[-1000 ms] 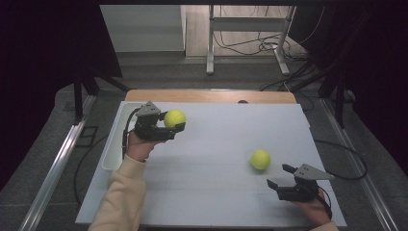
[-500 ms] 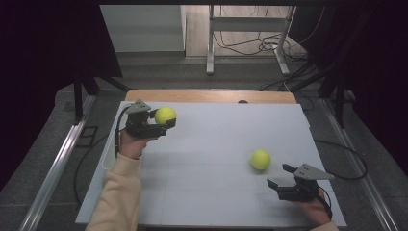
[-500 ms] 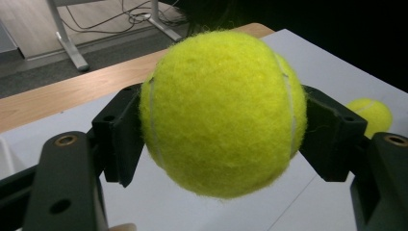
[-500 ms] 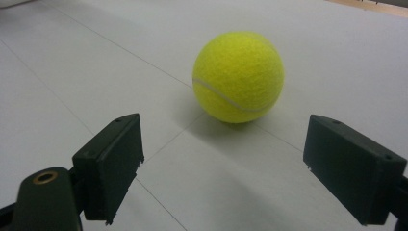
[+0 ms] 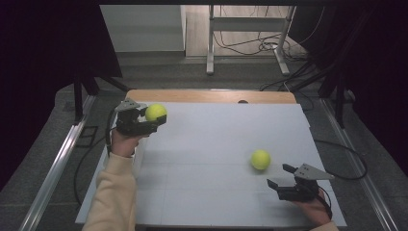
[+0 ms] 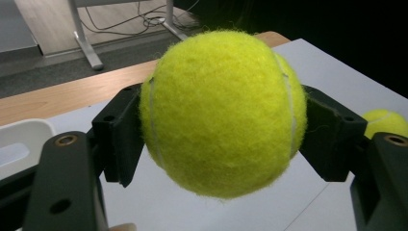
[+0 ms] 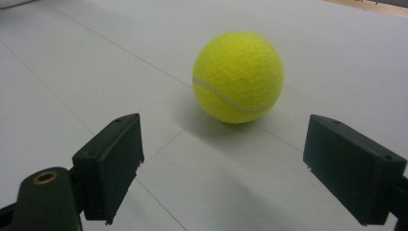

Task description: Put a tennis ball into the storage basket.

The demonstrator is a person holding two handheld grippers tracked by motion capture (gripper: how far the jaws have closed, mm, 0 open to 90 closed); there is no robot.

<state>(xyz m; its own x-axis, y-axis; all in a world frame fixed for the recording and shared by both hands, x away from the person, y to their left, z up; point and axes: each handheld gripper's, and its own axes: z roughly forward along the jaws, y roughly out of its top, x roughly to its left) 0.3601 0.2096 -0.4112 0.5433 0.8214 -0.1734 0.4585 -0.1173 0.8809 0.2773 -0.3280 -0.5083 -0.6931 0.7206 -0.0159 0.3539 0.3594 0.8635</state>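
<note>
tennis ball (image 6: pixel 223 113) clamped in left tongs (image 5: pixel 155 119); right tongs (image 7: pixel 238 166) wide.

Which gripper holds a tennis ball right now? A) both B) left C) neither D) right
B: the left gripper is shut on one tennis ball, while the right gripper stands open short of the other ball, which lies on the table.

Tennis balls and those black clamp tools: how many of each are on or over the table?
Tennis balls: 2 (held ball, loose ball)
Hand-held grippers: 2 (left gripper, right gripper)
White tray: 1
Total: 5
</note>
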